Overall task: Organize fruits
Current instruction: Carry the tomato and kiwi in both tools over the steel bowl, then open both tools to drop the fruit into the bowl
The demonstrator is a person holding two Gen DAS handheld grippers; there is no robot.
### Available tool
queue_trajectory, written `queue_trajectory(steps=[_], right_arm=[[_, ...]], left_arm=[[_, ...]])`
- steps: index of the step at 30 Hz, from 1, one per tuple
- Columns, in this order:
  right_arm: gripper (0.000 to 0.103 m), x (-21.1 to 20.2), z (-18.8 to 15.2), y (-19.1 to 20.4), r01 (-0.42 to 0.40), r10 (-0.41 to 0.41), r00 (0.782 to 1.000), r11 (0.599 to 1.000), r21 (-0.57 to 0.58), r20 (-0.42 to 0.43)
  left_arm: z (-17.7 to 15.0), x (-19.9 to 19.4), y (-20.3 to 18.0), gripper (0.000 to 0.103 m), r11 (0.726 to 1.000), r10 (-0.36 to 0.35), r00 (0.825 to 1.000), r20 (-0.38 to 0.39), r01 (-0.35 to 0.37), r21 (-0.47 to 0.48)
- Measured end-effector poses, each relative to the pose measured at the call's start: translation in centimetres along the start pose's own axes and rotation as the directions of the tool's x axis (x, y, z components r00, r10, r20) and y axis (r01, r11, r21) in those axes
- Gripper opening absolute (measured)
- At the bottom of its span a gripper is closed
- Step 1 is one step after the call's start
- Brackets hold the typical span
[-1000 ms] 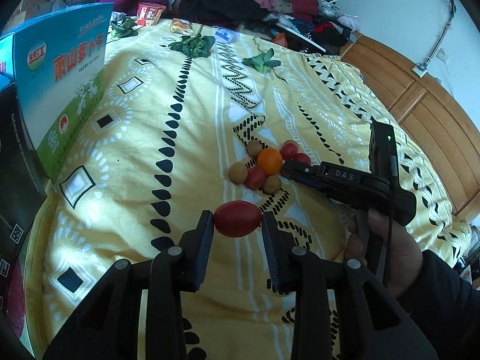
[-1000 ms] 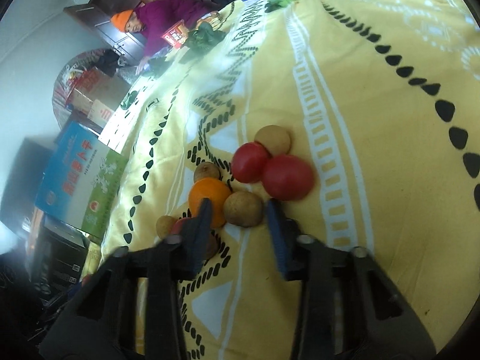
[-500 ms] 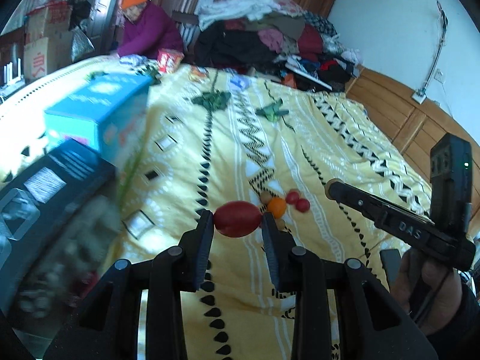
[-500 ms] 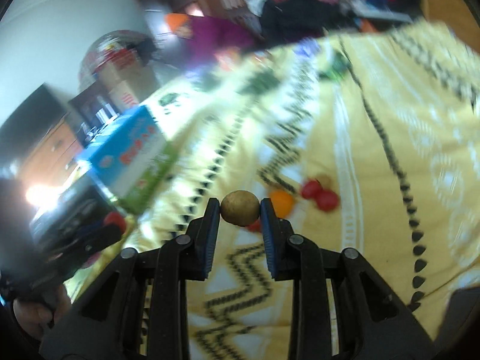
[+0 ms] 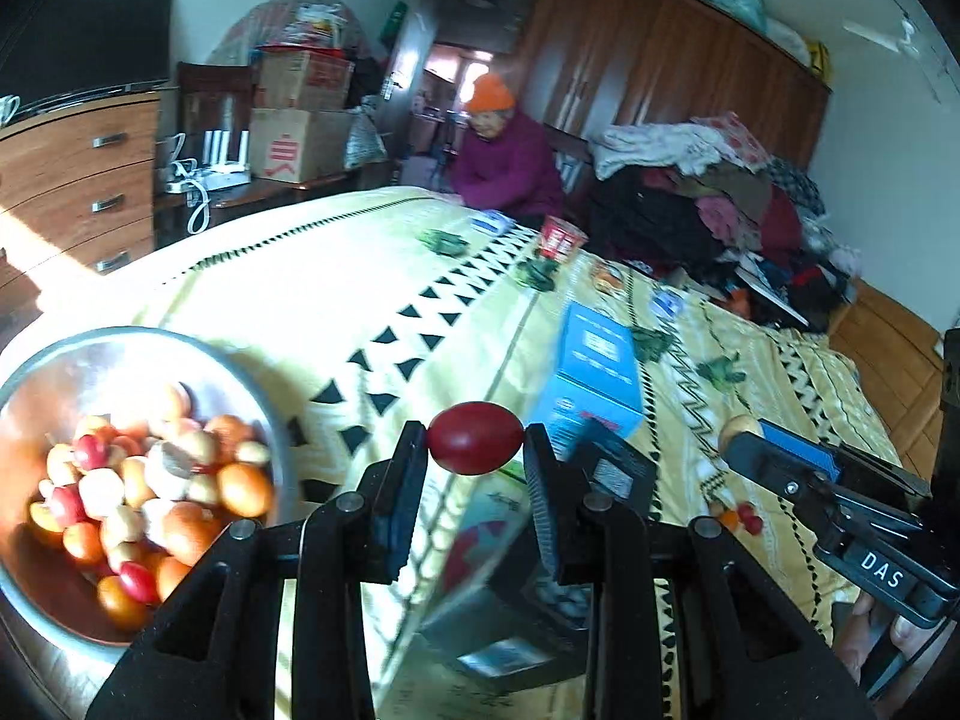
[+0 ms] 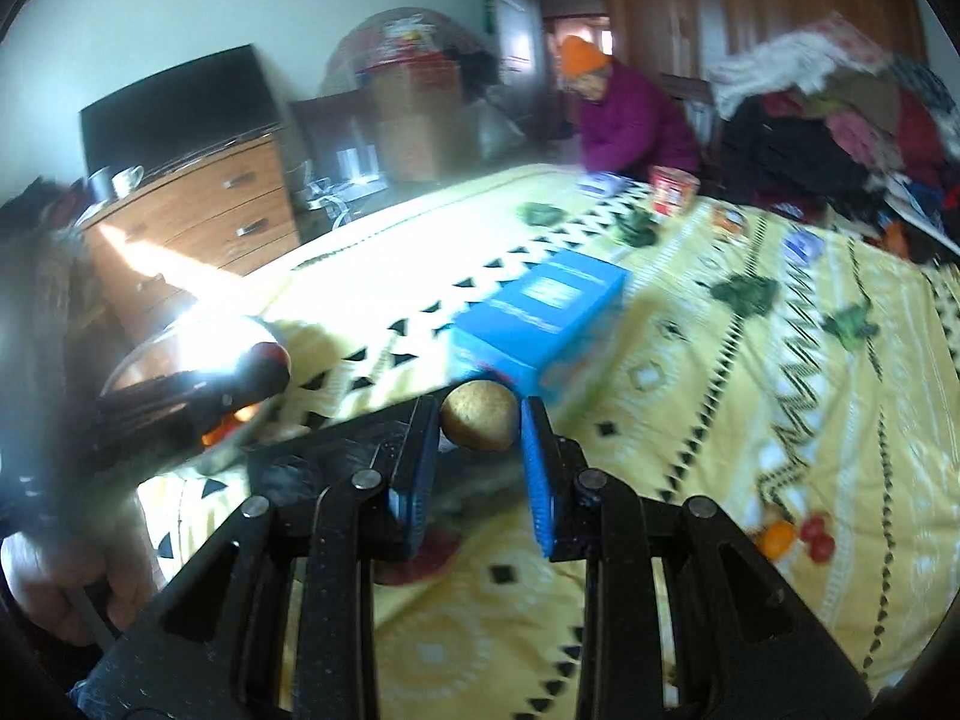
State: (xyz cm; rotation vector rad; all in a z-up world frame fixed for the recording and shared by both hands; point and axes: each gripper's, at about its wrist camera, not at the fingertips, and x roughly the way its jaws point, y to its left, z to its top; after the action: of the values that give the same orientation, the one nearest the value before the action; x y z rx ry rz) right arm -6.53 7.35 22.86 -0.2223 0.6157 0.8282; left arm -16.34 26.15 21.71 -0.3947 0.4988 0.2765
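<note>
Between left gripper (image 5: 475, 450) pads, clamped oval dark-red tomato (image 5: 475, 438); round metal bowl of mixed fruit (image 5: 36, 360) at 9 o'clock. Right gripper (image 6: 480, 426) grips round tan-brown fruit (image 6: 479, 423). Blue cardboard box (image 6: 540, 312) at 12 o'clock on yellow patterned bedspread (image 6: 750, 420).

Daylight comes hard from the left in both views, blowing out the yellow patterned bedspread (image 5: 336, 276) to near white at its left part. The right wrist view is motion-blurred overall, with heavy glare on the round metal bowl of fruit (image 6: 180, 348). The left wrist view is sharper; the blue cardboard box (image 5: 594, 384) is smeared. Fisheye bends the edges, corners black.
</note>
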Motion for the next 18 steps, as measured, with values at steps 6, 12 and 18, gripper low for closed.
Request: queue_trajectory(steps=[6, 12, 18], right_arm=[[0.028, 3.1, 2.4, 8.2, -0.073, 0.069, 0.997, 0.988, -0.135, -0.034], [0.028, 6.1, 3.3, 14.4, -0.144, 0.13, 0.988, 0.967, -0.211, -0.08], [0.028, 9.3, 3.2, 17.8, -0.231, 0.204, 0.968, 0.951, -0.204, -0.143]], left_arm=[[0.9, -2.0, 8.2, 0.033, 0.988, 0.119, 0.992, 0.038, -0.115, -0.099], [0.7, -2.5, 13.7, 0.033, 0.973, 0.169, 0.985, 0.032, -0.161, -0.165], [0.1, -2.1, 18.0, 0.033, 0.959, 0.198, 0.98, 0.0, -0.194, -0.209]])
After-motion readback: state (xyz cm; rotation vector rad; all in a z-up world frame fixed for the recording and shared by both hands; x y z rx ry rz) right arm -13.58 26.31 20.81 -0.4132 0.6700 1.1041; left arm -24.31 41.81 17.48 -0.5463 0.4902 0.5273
